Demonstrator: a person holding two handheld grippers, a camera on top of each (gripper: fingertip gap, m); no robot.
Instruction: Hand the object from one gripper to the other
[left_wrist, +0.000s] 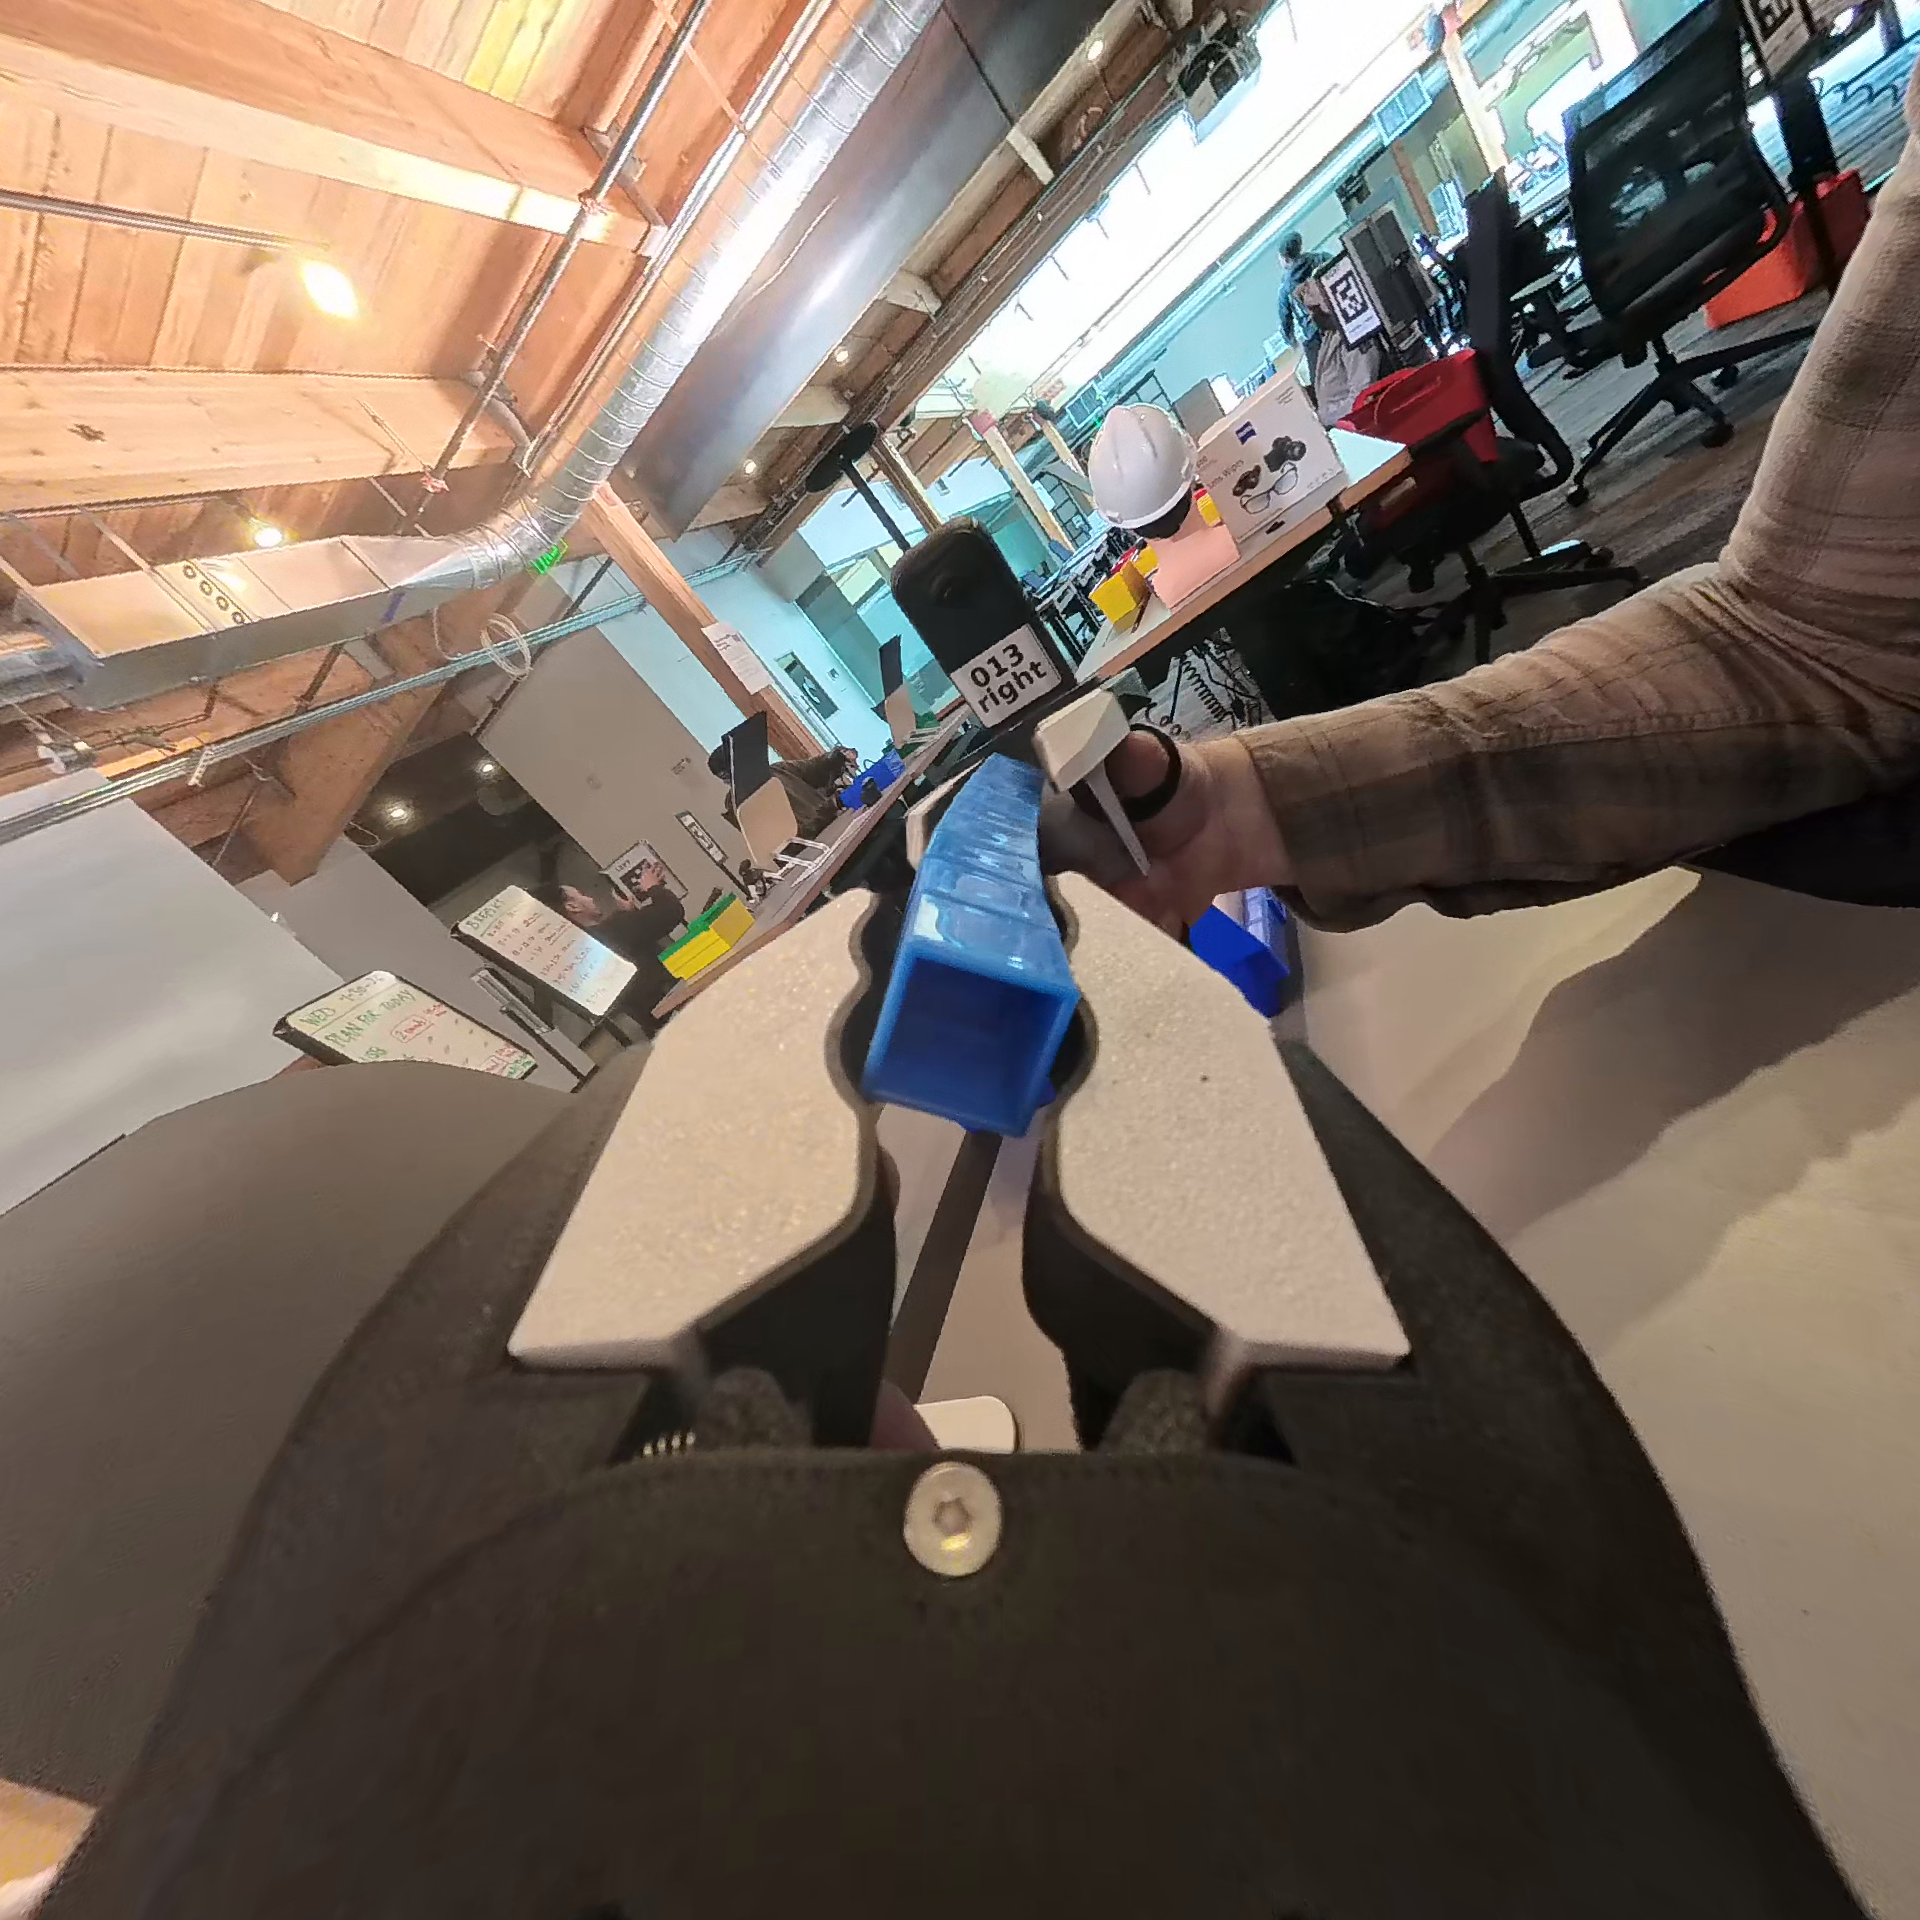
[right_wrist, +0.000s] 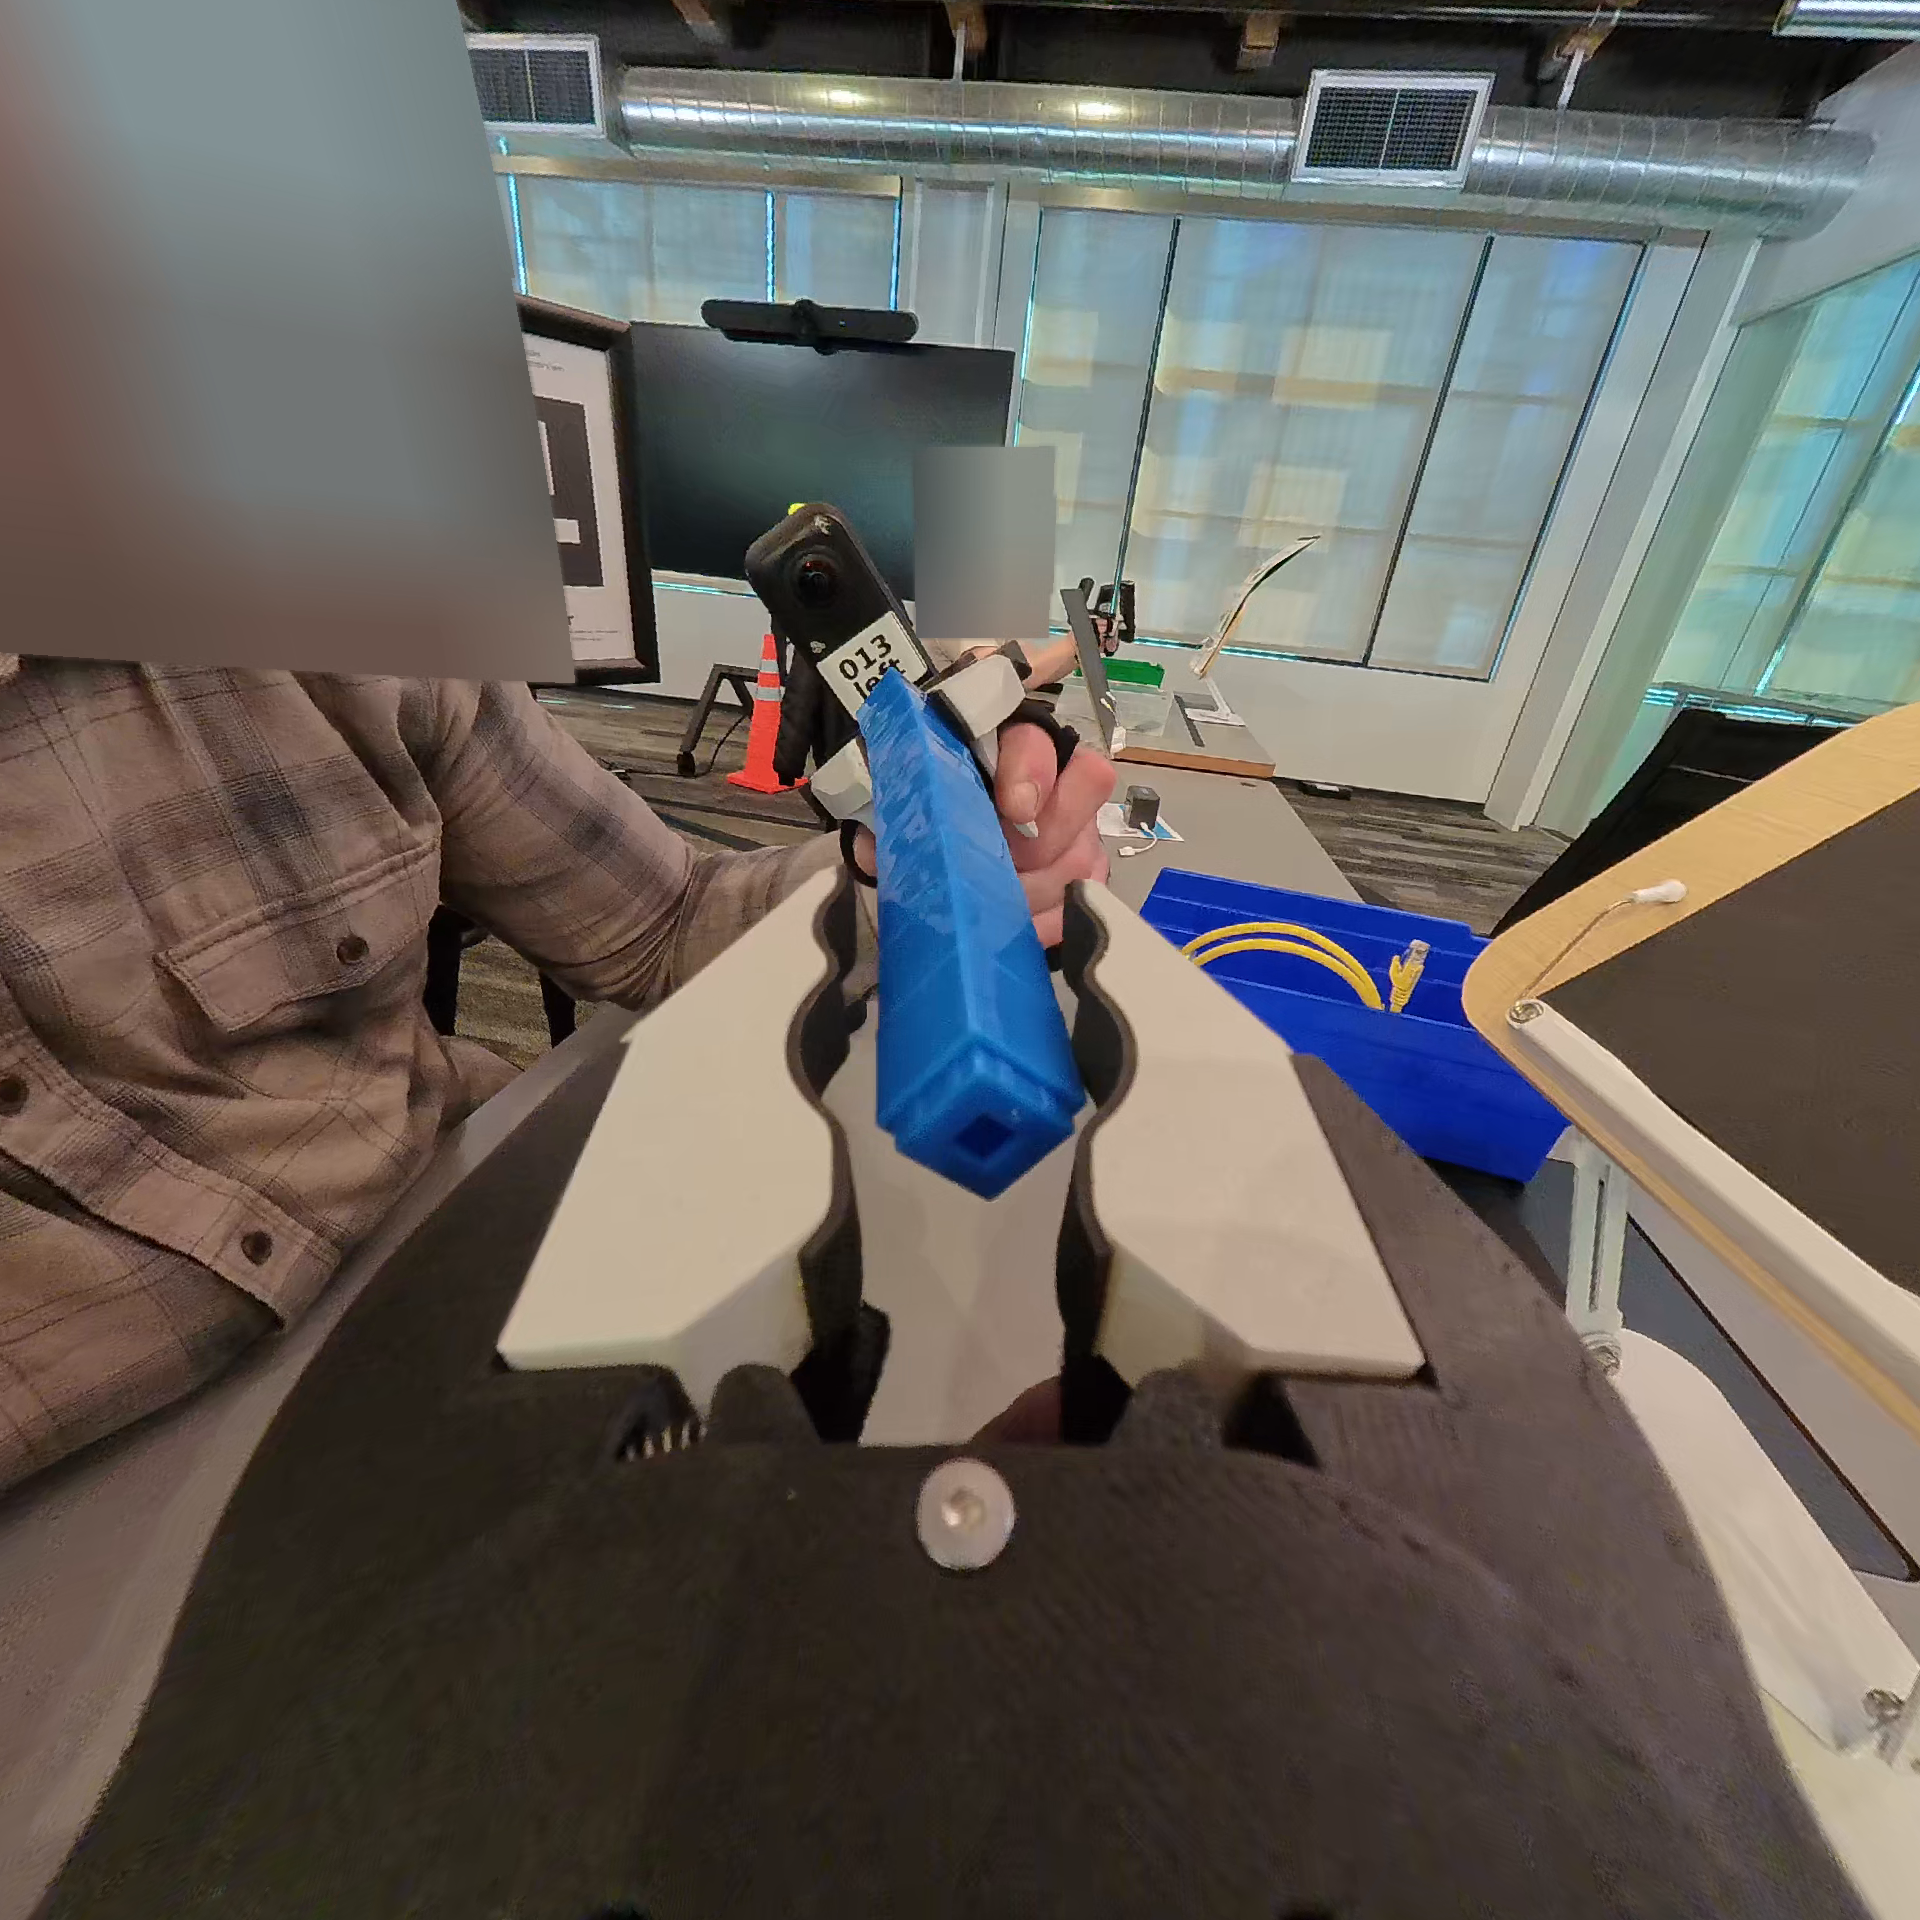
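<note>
A long blue square tube (left_wrist: 977, 997) runs between the two grippers, which face each other above the table. My left gripper (left_wrist: 966, 935) is shut on one end of it, with both pads against its sides. My right gripper (right_wrist: 961, 904) is open around the other end of the tube (right_wrist: 966, 1018): the tube rests against one finger, and a dark gap shows at the other finger (right_wrist: 717, 1101). Each gripper also shows far off in the other's view, the right (left_wrist: 997, 790) and the left (right_wrist: 914, 738).
A blue bin (right_wrist: 1351, 1049) with a yellow cable stands on the grey table (left_wrist: 1662, 1195) to the right. A wood-edged board (right_wrist: 1714, 935) on a white bracket juts in at the right. The person's plaid sleeve (right_wrist: 260, 935) is on the left. Chairs and desks stand farther back. My right fingertips sit around 7 centimetres from my left ones.
</note>
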